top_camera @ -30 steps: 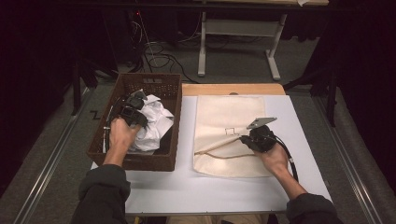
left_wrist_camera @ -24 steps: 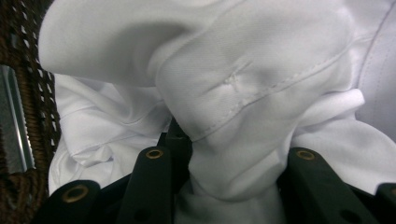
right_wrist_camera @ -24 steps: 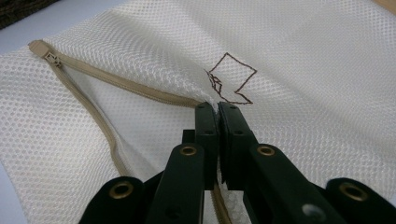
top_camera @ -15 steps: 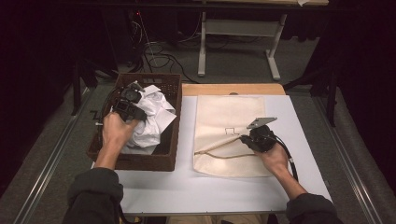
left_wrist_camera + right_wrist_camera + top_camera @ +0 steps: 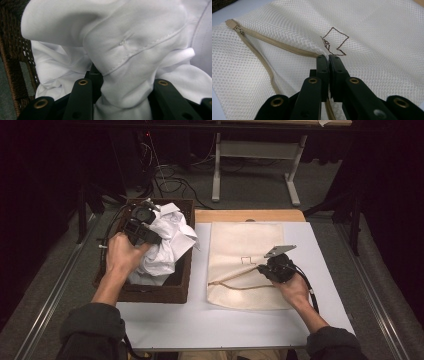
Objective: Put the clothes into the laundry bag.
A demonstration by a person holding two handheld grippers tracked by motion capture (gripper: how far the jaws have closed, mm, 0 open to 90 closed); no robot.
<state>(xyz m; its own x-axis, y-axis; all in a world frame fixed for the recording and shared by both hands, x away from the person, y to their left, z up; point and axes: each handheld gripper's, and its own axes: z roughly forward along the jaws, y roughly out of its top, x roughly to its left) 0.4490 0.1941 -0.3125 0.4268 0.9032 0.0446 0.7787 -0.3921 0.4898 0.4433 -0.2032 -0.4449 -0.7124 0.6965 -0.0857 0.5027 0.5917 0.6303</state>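
Observation:
A white garment (image 5: 167, 245) bulges out of a dark wicker basket (image 5: 160, 292) at the table's left. My left gripper (image 5: 145, 232) is shut on a bunched fold of it and holds it up above the basket; in the left gripper view the cloth (image 5: 125, 50) is squeezed between the jaws of that gripper (image 5: 122, 85). A cream mesh bag (image 5: 245, 245) lies flat on the white table. My right gripper (image 5: 265, 269) is shut on the bag's upper layer beside its open zipper (image 5: 240, 286). The right gripper view shows this gripper (image 5: 328, 58) pinching the mesh (image 5: 374, 37) by a brown stitched mark.
The white tabletop (image 5: 200, 320) has bare room in front of the bag and basket. A strip of wood (image 5: 250, 215) edges the table's far side. Behind it stand a metal frame (image 5: 255, 175) and loose cables (image 5: 170, 175) on the floor.
My left hand has risen and moved toward the basket's far side, pulling the white garment up with it. The right hand and the bag have stayed put.

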